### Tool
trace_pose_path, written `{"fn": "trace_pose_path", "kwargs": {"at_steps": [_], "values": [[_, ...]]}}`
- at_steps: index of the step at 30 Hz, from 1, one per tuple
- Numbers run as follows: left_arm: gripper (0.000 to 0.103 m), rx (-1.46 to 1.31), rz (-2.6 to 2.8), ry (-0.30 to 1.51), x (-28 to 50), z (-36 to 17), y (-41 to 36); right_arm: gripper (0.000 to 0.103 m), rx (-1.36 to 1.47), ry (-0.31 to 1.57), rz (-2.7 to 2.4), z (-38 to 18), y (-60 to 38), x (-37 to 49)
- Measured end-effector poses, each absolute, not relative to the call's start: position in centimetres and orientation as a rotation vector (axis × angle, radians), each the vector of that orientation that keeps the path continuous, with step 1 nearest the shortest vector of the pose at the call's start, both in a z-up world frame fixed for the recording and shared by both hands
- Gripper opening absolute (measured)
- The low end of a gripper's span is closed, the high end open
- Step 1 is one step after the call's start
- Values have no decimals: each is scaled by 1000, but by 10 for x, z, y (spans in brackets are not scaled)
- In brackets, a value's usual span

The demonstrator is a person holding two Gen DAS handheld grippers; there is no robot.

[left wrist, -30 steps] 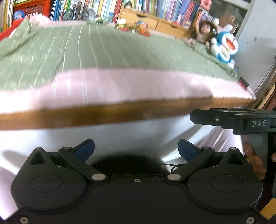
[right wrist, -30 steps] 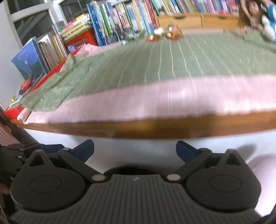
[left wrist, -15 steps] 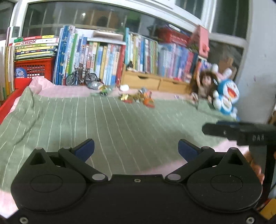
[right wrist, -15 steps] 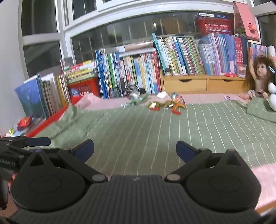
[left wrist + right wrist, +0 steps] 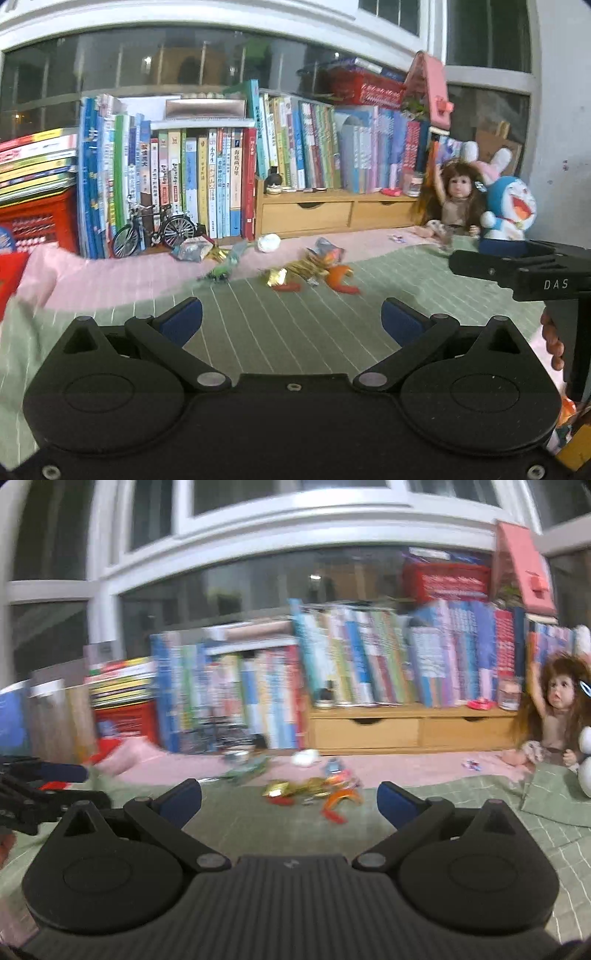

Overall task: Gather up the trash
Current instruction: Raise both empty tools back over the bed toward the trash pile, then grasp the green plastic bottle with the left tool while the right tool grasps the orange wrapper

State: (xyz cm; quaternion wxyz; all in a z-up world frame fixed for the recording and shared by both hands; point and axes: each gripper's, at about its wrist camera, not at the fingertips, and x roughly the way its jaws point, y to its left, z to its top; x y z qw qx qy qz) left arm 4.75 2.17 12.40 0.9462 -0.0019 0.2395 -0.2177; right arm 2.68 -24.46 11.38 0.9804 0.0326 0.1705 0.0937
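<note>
Trash lies scattered at the far side of the green striped blanket (image 5: 303,332): gold foil wrappers (image 5: 277,277), orange peel (image 5: 341,278), a white crumpled ball (image 5: 268,243), a silver packet (image 5: 190,249) and a green wrapper (image 5: 225,267). My left gripper (image 5: 291,319) is open and empty, well short of the trash. My right gripper (image 5: 290,805) is also open and empty, facing the gold wrappers (image 5: 295,790) and orange peel (image 5: 340,799) in a blurred view. Each gripper shows at the edge of the other's view.
Books (image 5: 221,177) line the back wall above a wooden drawer box (image 5: 332,216). A model bicycle (image 5: 153,229) and a red basket (image 5: 33,221) stand at the left. A doll (image 5: 454,206) and a blue plush toy (image 5: 511,208) sit at the right.
Both grippers have risen from below the bed's wooden edge to above the blanket and moved forward towards the trash. Both stay open.
</note>
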Motion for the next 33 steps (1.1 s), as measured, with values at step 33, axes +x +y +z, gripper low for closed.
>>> {"fn": "trace_pose_path", "kwargs": {"at_steps": [33], "values": [[65,10,-466,689,312,14,0,79,-161,644,200,17,-253,283]]}}
